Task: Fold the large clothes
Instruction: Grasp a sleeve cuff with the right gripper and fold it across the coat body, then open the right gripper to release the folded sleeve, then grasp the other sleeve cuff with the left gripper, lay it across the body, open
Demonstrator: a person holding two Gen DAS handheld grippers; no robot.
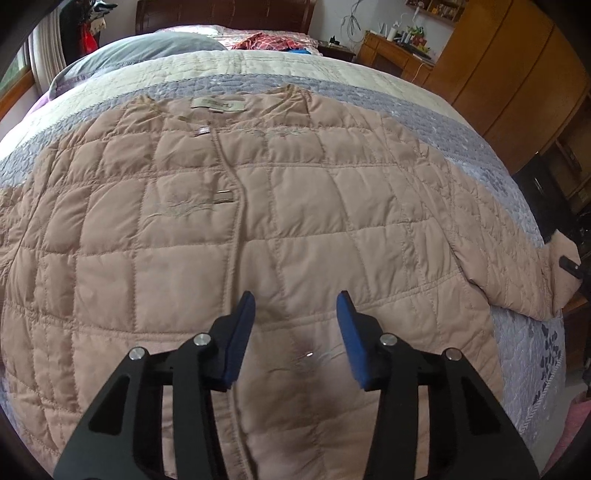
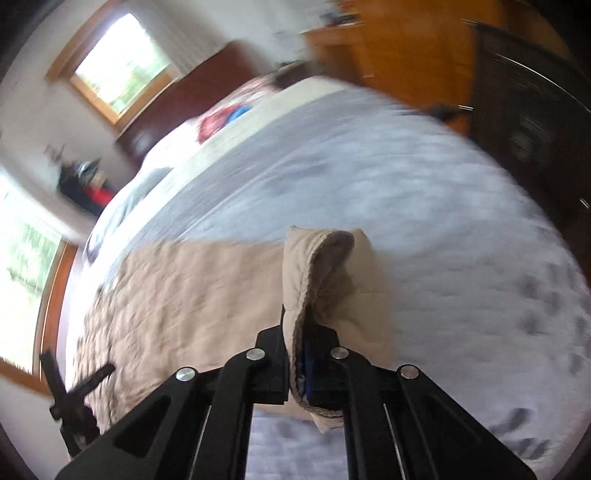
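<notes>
— Left gripper [image 1: 295, 306]?
— Blue fingers [image 1: 242, 332] partly apart, nothing pinched between; poised above the lower front of the quilted jacket [image 1: 229, 236], beside the centre placket.

— And the right gripper [image 2: 295, 354]?
— Clamped tight on the sleeve cuff [image 2: 317, 280], folded fabric caught between the black fingers [image 2: 273, 354], grey lining showing inside the cuff's open mouth. Raised off the bed, cuff standing up out of the grip. Heavily blurred view there.

— Where's the jacket itself?
— Spread flat, front up, on the bed [image 1: 524, 177], collar and label toward the headboard [image 1: 221, 14]. Closed down the front, two small metal fasteners visible near the placket. One sleeve stretched out to the bed's edge, its end lifted.

— Anything under it?
— Grey-and-cream quilted bedspread [image 2: 406, 184], leaf pattern along the border.

— Further out?
— Grey pillow [image 1: 147, 48] near the headboard, red patterned cloth [image 1: 266, 40] beside it. Wooden wardrobe [image 1: 517, 74] and a cluttered desk [image 1: 391, 48] along one wall. Windows [image 2: 118, 62] in wooden frames, seen from the right wrist. Can't make out the small things on the desk.
</notes>
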